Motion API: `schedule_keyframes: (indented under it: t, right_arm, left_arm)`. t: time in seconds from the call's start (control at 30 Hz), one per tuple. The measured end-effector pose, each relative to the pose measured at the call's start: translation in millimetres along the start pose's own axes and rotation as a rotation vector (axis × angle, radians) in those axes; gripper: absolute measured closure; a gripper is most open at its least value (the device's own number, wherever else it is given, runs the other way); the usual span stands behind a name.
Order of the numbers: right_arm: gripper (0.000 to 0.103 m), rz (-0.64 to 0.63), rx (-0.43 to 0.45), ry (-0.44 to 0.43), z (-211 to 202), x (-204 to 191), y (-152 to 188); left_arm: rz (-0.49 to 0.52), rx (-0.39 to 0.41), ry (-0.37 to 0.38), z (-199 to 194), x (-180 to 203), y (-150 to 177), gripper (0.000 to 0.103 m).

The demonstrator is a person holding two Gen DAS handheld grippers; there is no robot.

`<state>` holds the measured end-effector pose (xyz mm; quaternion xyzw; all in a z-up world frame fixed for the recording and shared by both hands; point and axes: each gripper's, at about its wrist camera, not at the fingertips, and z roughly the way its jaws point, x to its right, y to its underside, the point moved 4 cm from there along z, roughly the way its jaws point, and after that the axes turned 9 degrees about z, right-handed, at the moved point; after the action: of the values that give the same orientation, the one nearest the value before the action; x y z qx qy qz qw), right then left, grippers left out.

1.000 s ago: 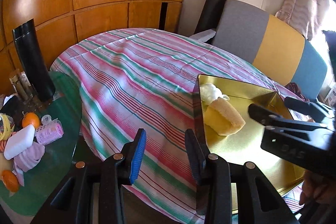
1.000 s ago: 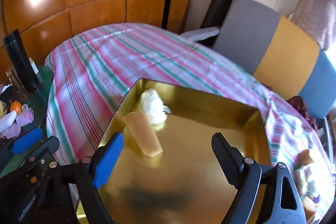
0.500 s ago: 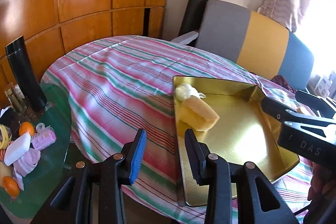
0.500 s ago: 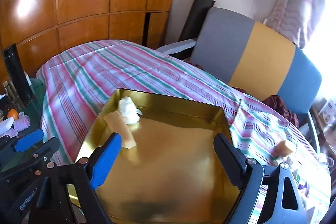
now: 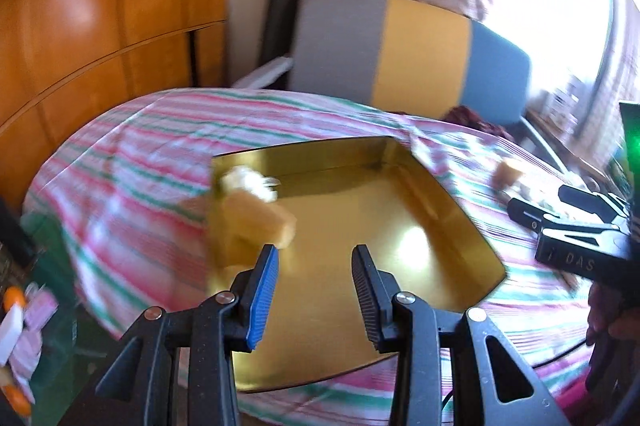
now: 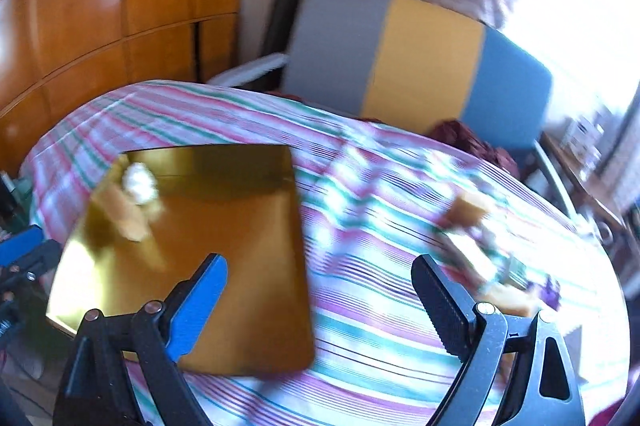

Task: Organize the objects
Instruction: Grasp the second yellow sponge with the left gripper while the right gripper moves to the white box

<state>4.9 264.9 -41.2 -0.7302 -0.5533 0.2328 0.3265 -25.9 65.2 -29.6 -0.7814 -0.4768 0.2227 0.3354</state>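
While both views are blurred, the left gripper (image 5: 314, 266) is seen with its jaws partly spread and nothing pinched, above the near part of the gold tray (image 5: 460, 222) on the striped cloth (image 5: 132, 194). A yellow sponge (image 5: 260, 220) and a white wad (image 5: 246, 182) lie in the tray at ten o'clock. The right gripper (image 6: 320, 276) is seen with its jaws opening and nothing between them, and more small items (image 6: 468, 210) are scattered at two o'clock

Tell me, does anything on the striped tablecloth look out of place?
Yes. Several small pale food-like pieces lie loose on the striped tablecloth, right of the shallow gold metal tray, while similar pieces already sit inside it. Blur hides details.
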Motion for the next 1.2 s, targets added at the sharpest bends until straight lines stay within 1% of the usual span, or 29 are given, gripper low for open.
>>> schedule_keyframes:
  t: [0.1, 0.17, 0.3, 0.43, 0.47, 0.5, 0.63, 0.73, 0.8, 0.83, 0.87, 0.97, 1.03, 1.07, 1.13, 1.2]
  right_arm:
    - [0.009, 0.069, -0.016, 0.062, -2, 54, 3]
    - [0.009, 0.138, -0.030, 0.106, -4, 99, 4]
    - [0.009, 0.279, -0.042, 0.208, -14, 184, 11]
    - [0.008, 0.414, -0.040, 0.324, -26, 264, 24]
    - [0.008, 0.444, -0.037, 0.346, -29, 279, 27]
    - [0.007, 0.490, -0.030, 0.376, -31, 300, 33]
    - [0.007, 0.628, -0.007, 0.457, -37, 356, 52]
    - [0.007, 0.728, 0.008, 0.486, -37, 379, 70]
    - [0.007, 0.813, -0.017, 0.464, -33, 390, 79]
    - [0.007, 0.845, -0.009, 0.448, -33, 394, 82]
    - [0.006, 0.859, -0.008, 0.448, -34, 397, 83]
    - [0.006, 0.891, -0.029, 0.412, -31, 399, 88]
    - [0.006, 0.889, -0.040, 0.401, -25, 397, 88]
    - [0.006, 0.887, -0.040, 0.394, -25, 396, 88]
    - [0.006, 0.887, -0.038, 0.377, -25, 394, 87]
    - [0.006, 0.896, -0.033, 0.363, -25, 395, 87]
  left_arm:
    - [0.075, 0.013, 0.078, 3, 35, -11, 0.065]
    - [0.106, 0.012, 0.126, 6, 54, -17, 0.065]
    - [0.169, -0.005, 0.249, 15, 102, -27, 0.065]
    - [0.204, -0.053, 0.374, 26, 148, -32, 0.065]
    - [0.206, -0.066, 0.411, 29, 159, -34, 0.061]
    - [0.205, -0.089, 0.458, 34, 172, -36, 0.061]
    - [0.189, -0.157, 0.550, 47, 208, -40, 0.057]
    - [0.177, -0.208, 0.612, 61, 235, -43, 0.051]
    - [0.146, -0.252, 0.659, 73, 253, -45, 0.046]
    - [0.131, -0.268, 0.679, 77, 262, -45, 0.040]
    - [0.117, -0.279, 0.691, 82, 270, -46, 0.036]
    - [0.080, -0.329, 0.731, 98, 294, -48, 0.033]
    - [0.050, -0.363, 0.736, 110, 310, -50, 0.031]
    - [0.046, -0.368, 0.736, 112, 314, -51, 0.030]
    - [0.030, -0.394, 0.730, 123, 325, -52, 0.028]
    - [-0.008, -0.421, 0.721, 133, 334, -53, 0.025]
